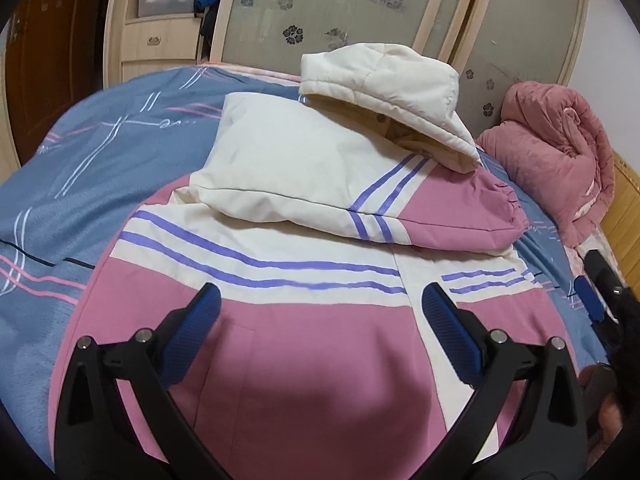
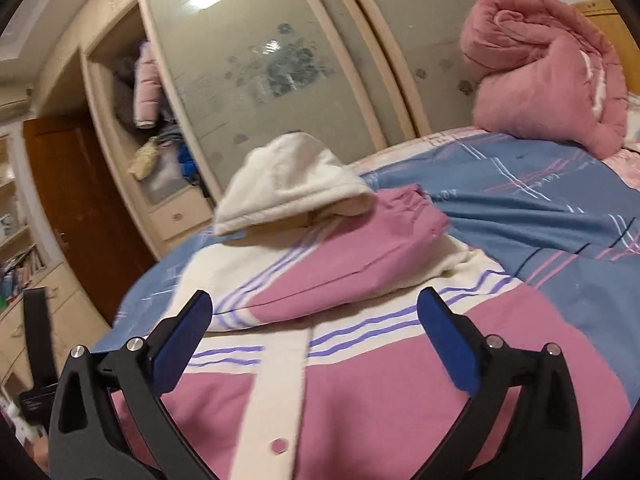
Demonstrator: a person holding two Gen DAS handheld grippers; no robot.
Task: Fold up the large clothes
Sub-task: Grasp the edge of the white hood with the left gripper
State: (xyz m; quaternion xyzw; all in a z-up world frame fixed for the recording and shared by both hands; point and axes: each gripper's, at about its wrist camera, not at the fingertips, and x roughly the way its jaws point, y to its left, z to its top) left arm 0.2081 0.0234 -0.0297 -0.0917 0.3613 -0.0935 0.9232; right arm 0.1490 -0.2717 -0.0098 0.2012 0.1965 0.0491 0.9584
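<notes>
We had both grippers over the bed (image 1: 100,168), and neither was holding anything. The left gripper (image 1: 320,312) had its jaws spread wide with only pink cloth showing between them. The right gripper (image 2: 316,320) stood just as wide, nothing caught between its blue pads (image 2: 180,344).

The jacket (image 1: 320,340), one garment in pink and cream with purple stripes, lay flat across the near part of the bed, directly beneath and ahead of both tools. Its long axis ran away from us, hem towards the near edge and the cream hood (image 1: 384,92) at the far end, pointing at the wardrobe (image 1: 360,8). One sleeve (image 1: 360,200) was already laid across the chest, its pink cuff reaching the jacket's right side. We counted one sleeve in sight; whether the other was tucked under, we could not tell.

In the right wrist view the cream button placket (image 2: 272,400) ran up the middle between the jaws, so that tool sat about on the centre line, the left one over the left panel. The lower body looked equally near to both, and we judged the next fold would need the hem brought up towards the hood.

One rolled pink quilt (image 2: 548,68) sat well apart at the far right corner of the bed.
</notes>
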